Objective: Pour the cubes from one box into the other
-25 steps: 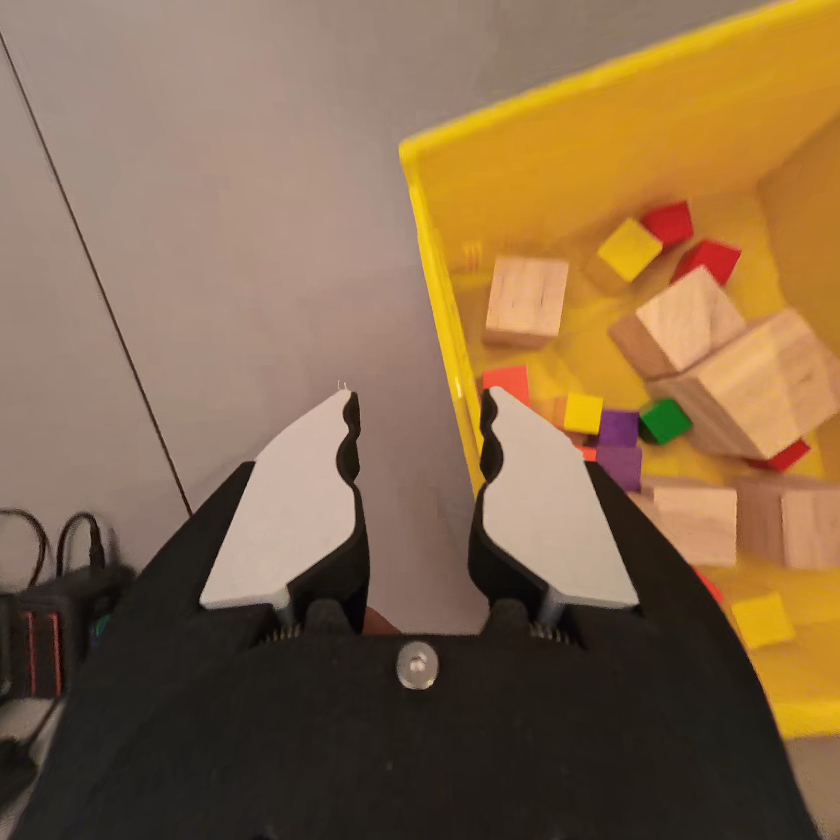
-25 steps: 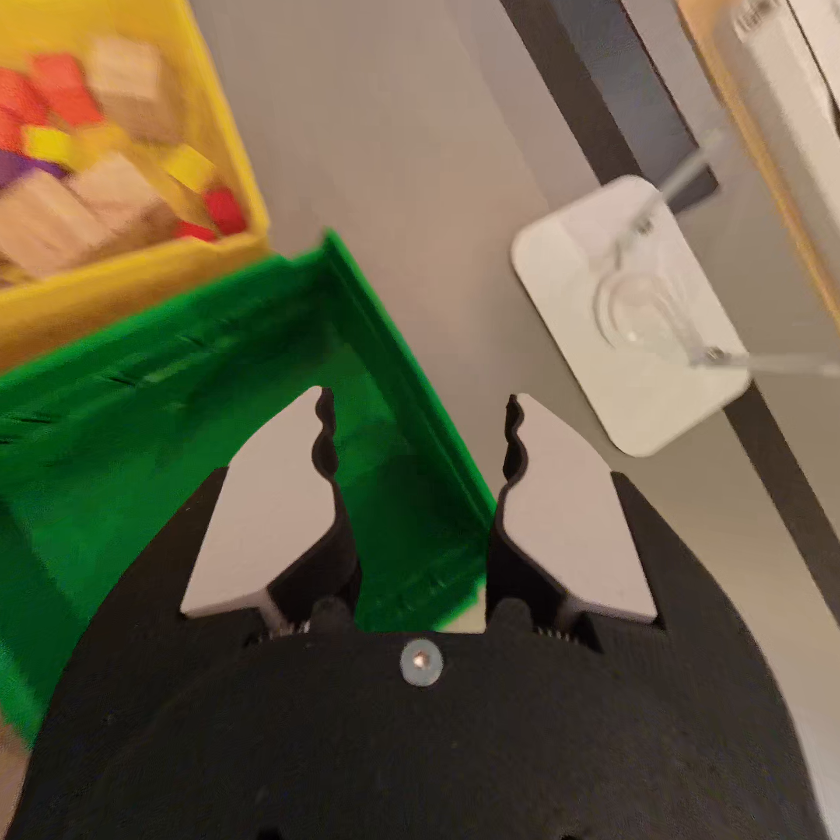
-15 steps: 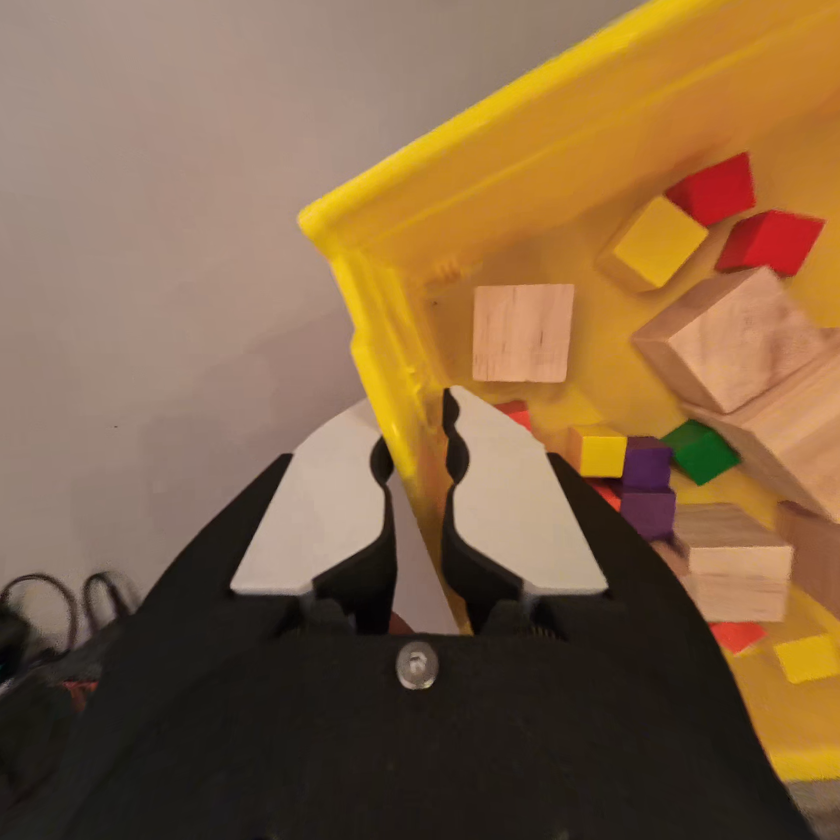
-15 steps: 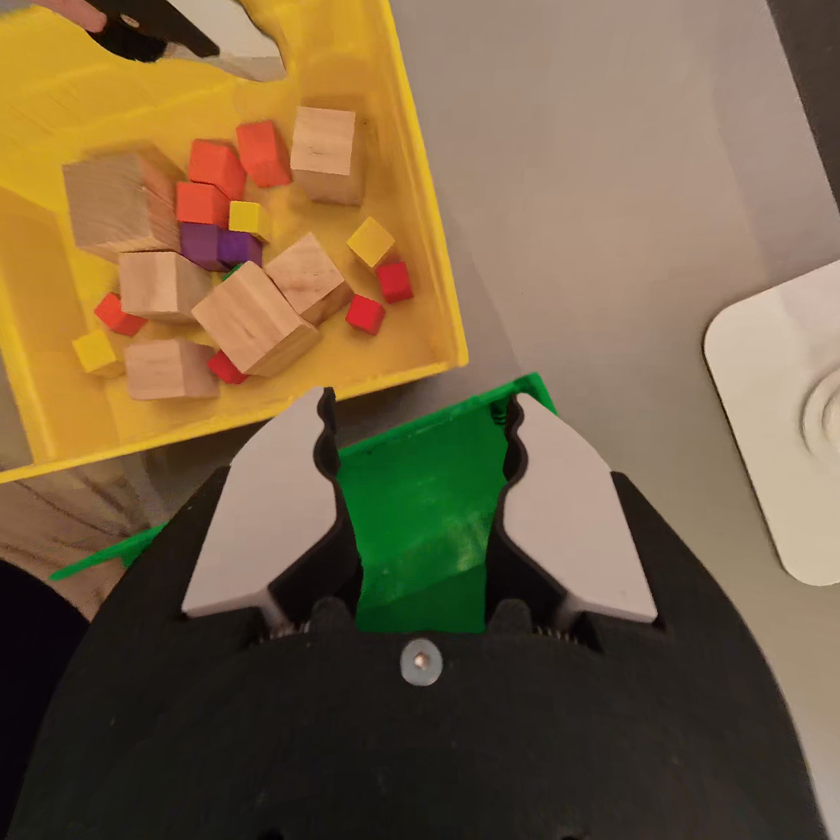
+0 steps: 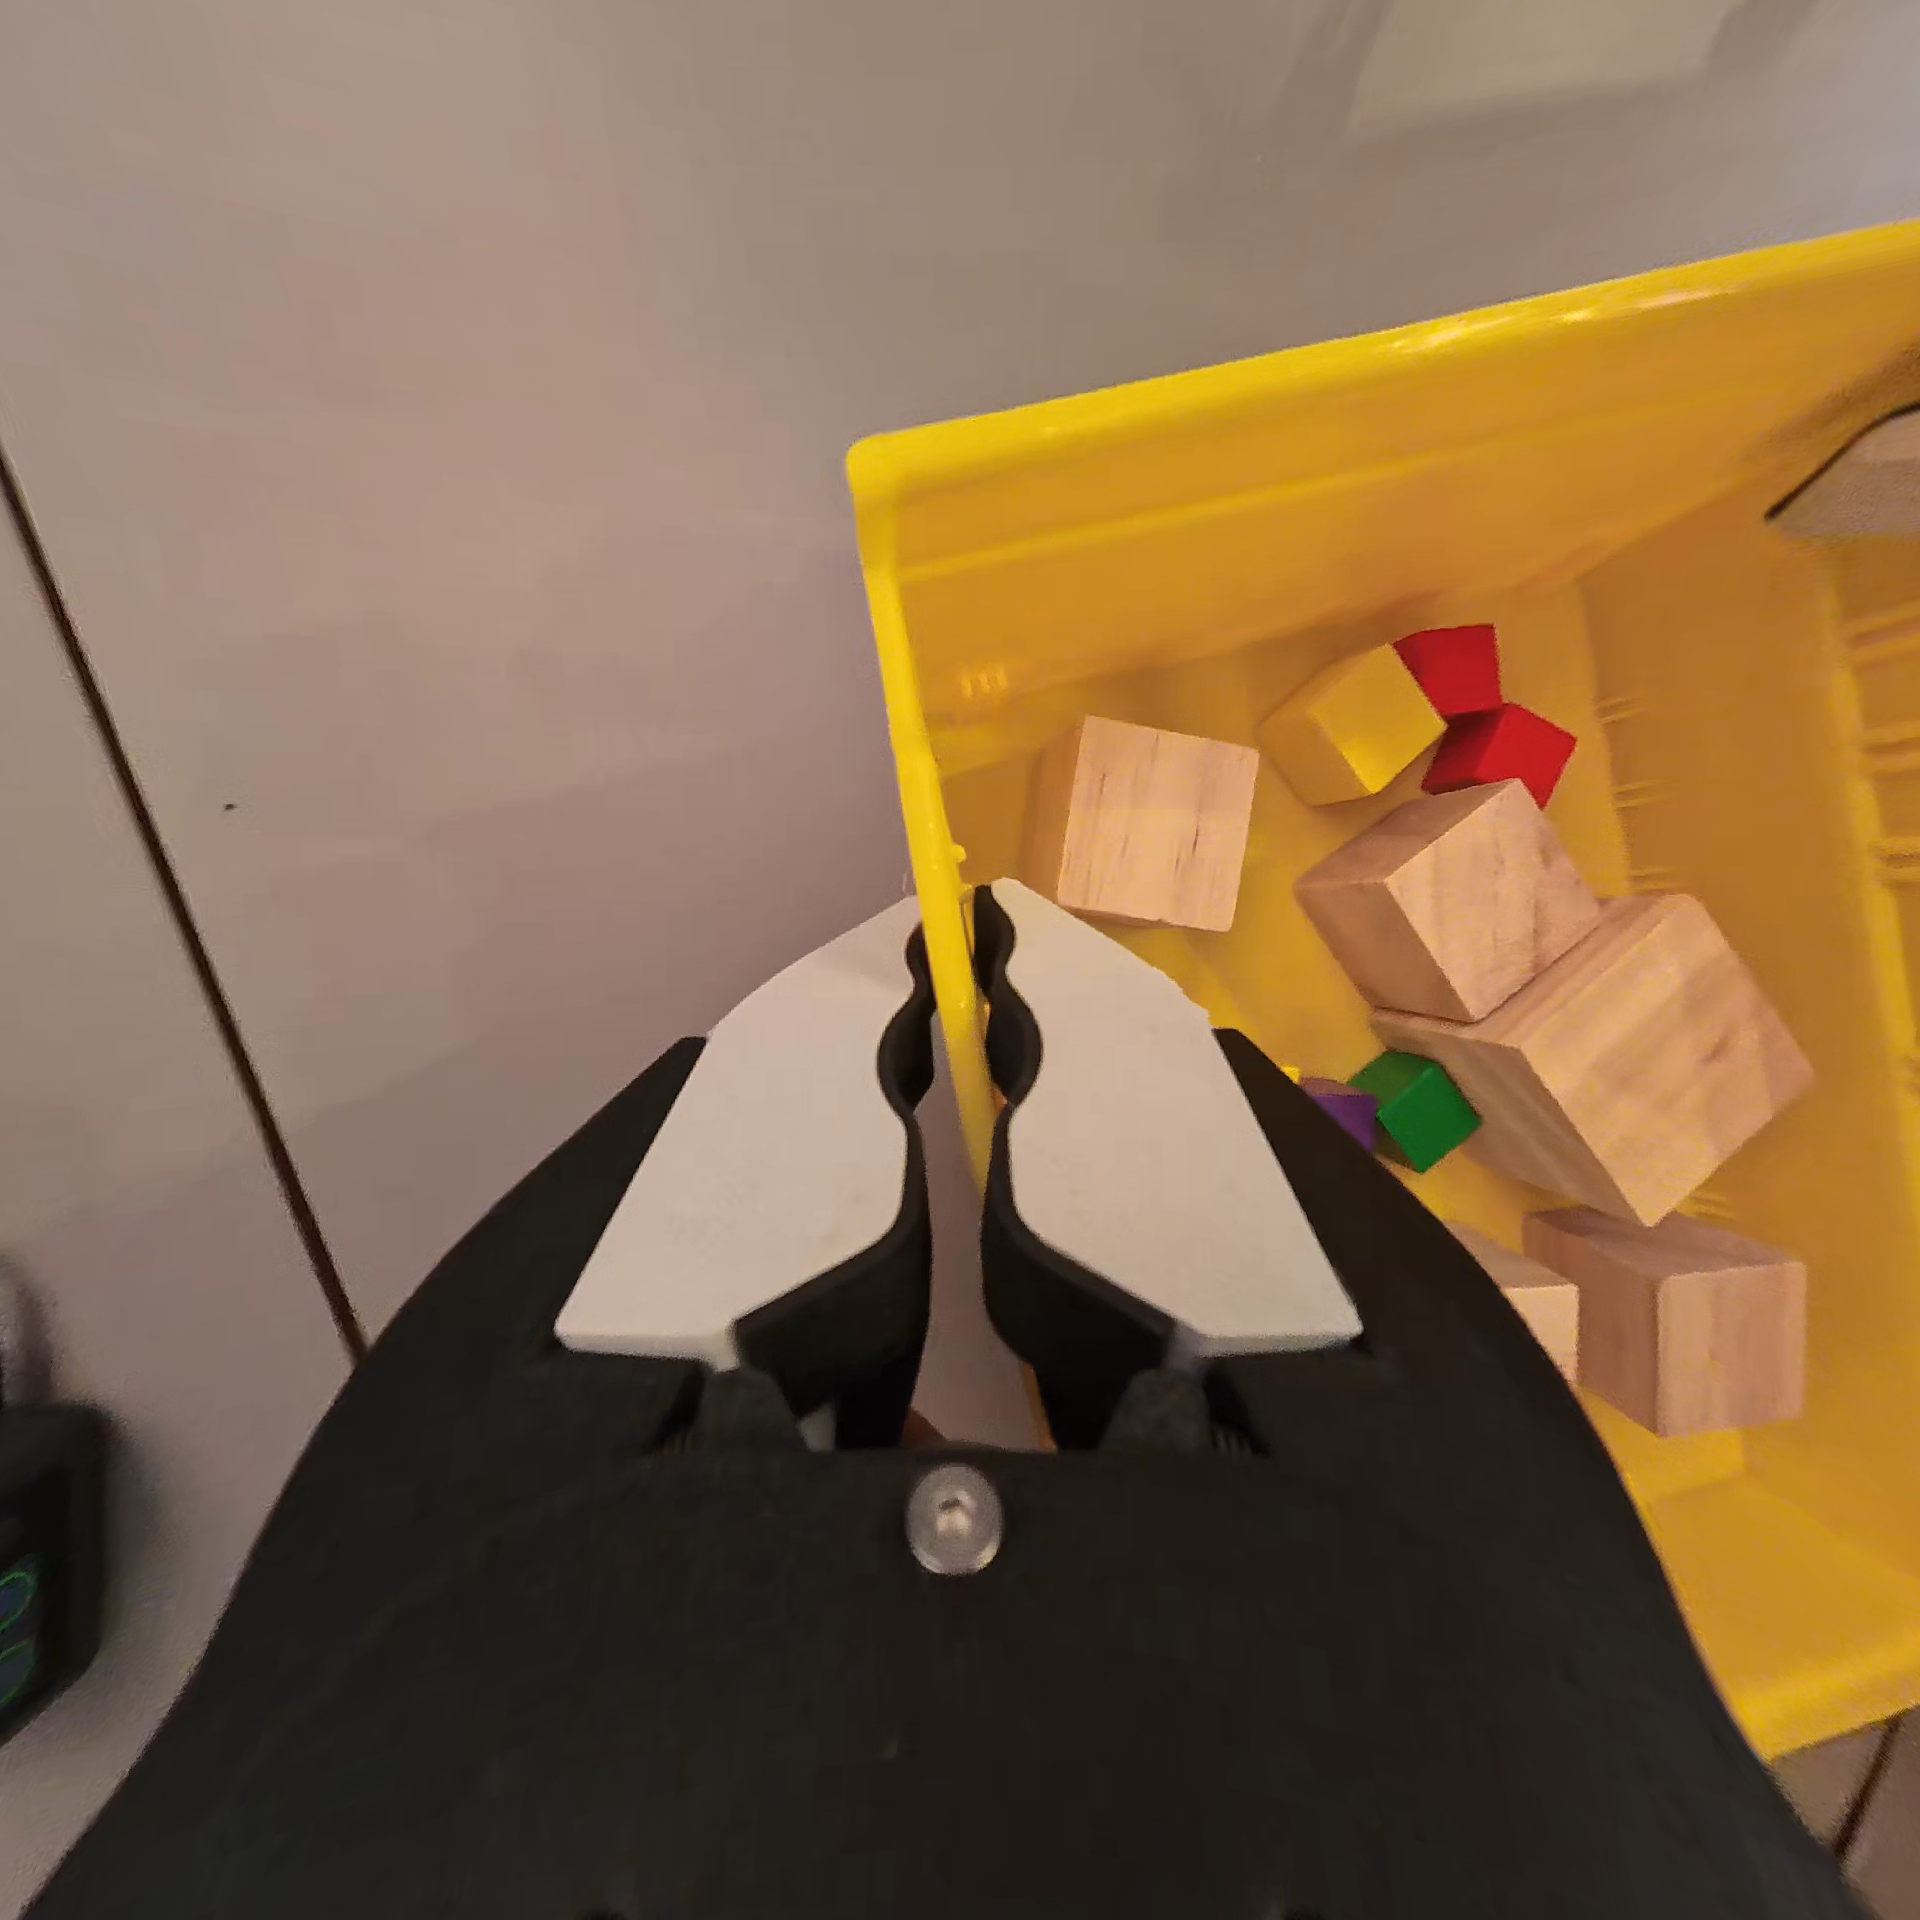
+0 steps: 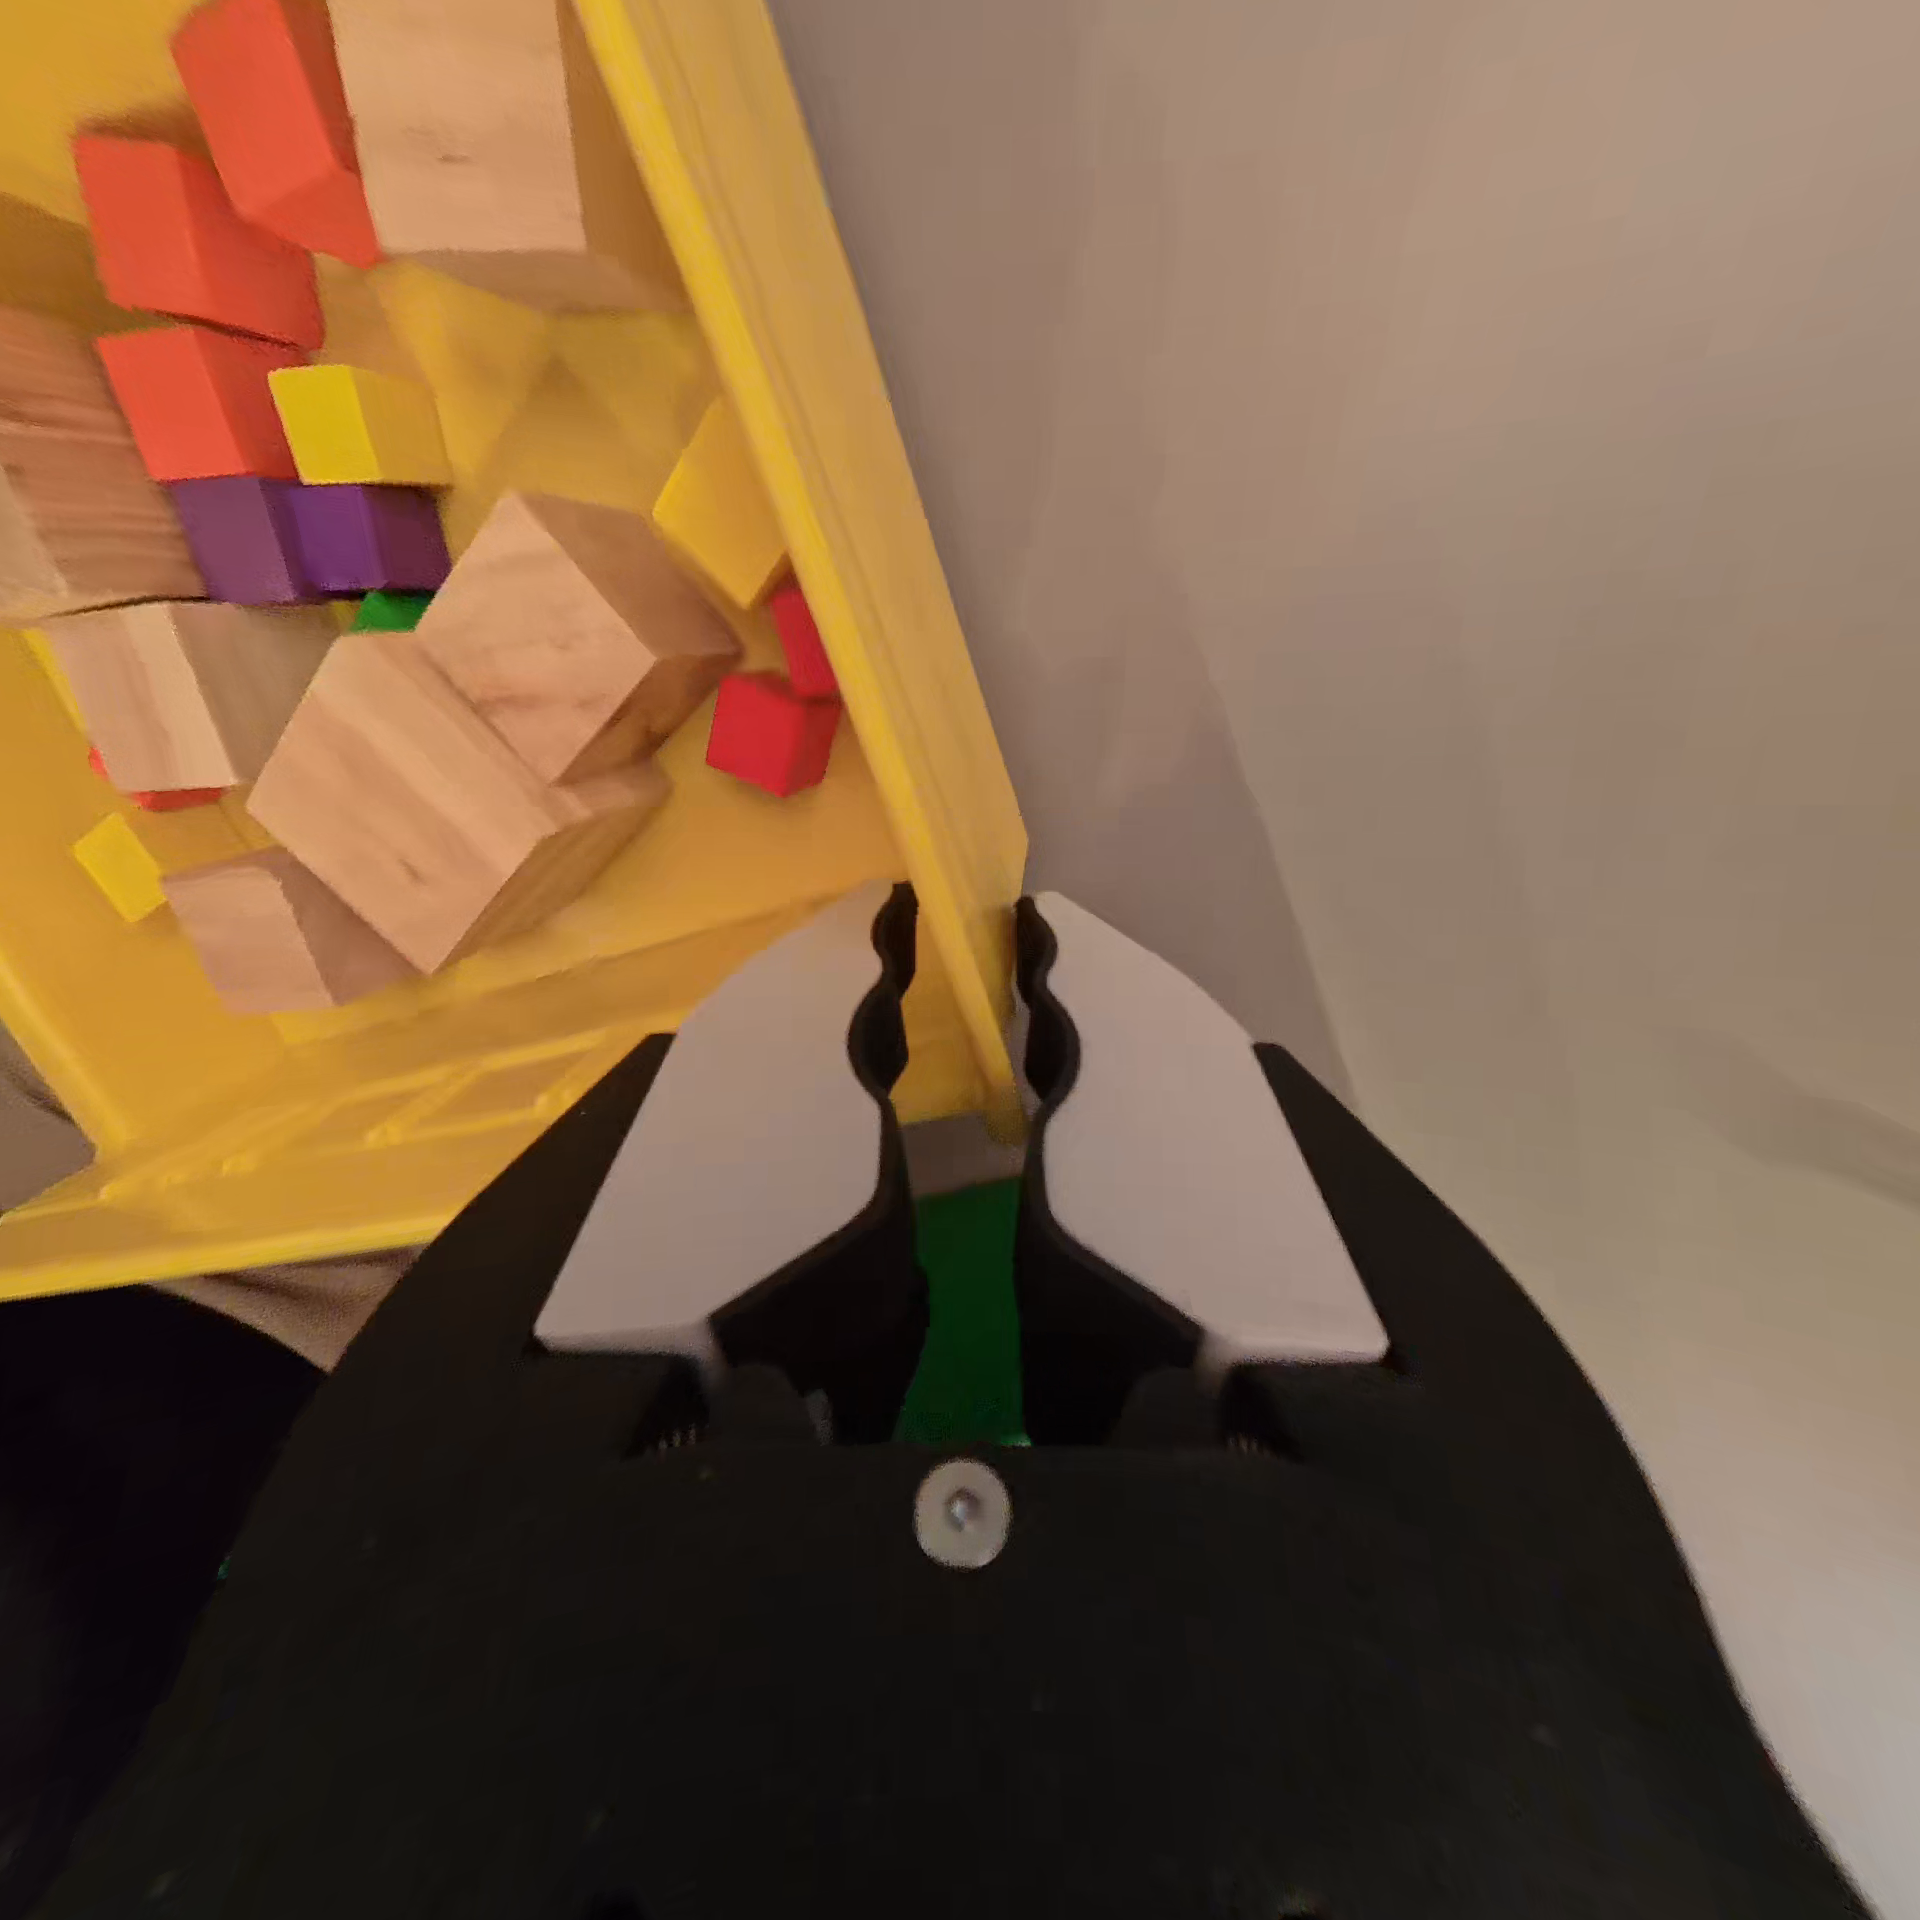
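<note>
A yellow box [image 5: 1247, 499] holds several cubes: large plain wooden ones [image 5: 1143, 831] and small red [image 5: 1496, 753], yellow [image 5: 1361, 727], green [image 5: 1423, 1107] and purple ones. My left gripper [image 5: 961, 914] is shut on the box's left wall. In the right wrist view my right gripper [image 6: 961, 914] is shut on the right wall of the yellow box [image 6: 831, 499], near its front corner. A strip of the green box [image 6: 961, 1299] shows below, between the right fingers; the rest of it is hidden.
The boxes are on a grey table [image 5: 468, 468] with a thin dark seam [image 5: 156, 862]. A black device with cables [image 5: 31, 1538] lies at the far lower left of the left wrist view. A dark area [image 6: 104, 1455] lies below the yellow box.
My left gripper moved onto the yellow box's left wall and closed on it. My right gripper left the green box, moved to the yellow box's right wall and closed on it.
</note>
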{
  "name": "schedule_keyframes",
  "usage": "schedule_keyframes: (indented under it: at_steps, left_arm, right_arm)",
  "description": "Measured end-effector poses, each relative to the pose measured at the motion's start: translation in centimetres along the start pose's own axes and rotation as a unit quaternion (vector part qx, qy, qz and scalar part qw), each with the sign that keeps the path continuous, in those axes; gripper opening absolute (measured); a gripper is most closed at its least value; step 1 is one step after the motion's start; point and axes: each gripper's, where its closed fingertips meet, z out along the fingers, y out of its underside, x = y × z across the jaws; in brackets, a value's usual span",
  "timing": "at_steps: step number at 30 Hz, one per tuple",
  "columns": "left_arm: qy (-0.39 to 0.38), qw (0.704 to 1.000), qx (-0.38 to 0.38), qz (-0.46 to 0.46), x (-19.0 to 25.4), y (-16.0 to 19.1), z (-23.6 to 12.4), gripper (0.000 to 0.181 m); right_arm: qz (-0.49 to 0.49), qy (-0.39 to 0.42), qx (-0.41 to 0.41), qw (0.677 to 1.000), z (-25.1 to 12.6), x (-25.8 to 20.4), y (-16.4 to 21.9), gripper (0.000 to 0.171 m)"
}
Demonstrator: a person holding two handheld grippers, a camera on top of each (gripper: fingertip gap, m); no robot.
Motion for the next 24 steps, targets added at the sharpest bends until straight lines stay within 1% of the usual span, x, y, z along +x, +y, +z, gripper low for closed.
schedule_keyframes:
  at_steps: [1,3,8,11,14,17,24]
  left_arm:
    - [-0.012,1.000,-0.007,0.011,-0.1,0.1,-0.1,0.004]
    - [-0.011,1.000,-0.009,0.026,0.1,0.0,-0.1,0.004]
    - [-0.020,0.999,-0.012,0.047,0.1,-0.9,-0.7,0.004]
    - [-0.025,0.998,-0.006,0.061,0.3,-2.5,-1.6,0.004]
    - [-0.036,0.996,-0.005,0.082,0.8,-4.8,-2.6,0.004]
    - [-0.041,0.994,0.006,0.099,1.6,-7.9,-3.9,0.004]
    - [-0.056,0.986,0.049,0.149,5.5,-17.1,-7.3,0.004]
  right_arm:
    - [0.000,0.003,-0.004,1.000,0.2,0.1,-0.2,0.010]
    - [0.001,-0.009,-0.004,1.000,0.4,-0.2,-0.6,0.004]
    - [-0.011,-0.003,0.007,1.000,-0.3,-0.1,-0.8,0.003]
    - [-0.015,0.001,0.018,1.000,-1.8,0.1,-0.7,0.004]
    - [-0.012,0.009,0.033,0.999,-3.7,0.7,-0.7,0.004]
    - [-0.002,0.011,0.056,0.998,-6.3,1.7,-0.6,0.004]
    - [0.020,0.054,0.118,0.991,-14.8,5.3,0.9,0.006]
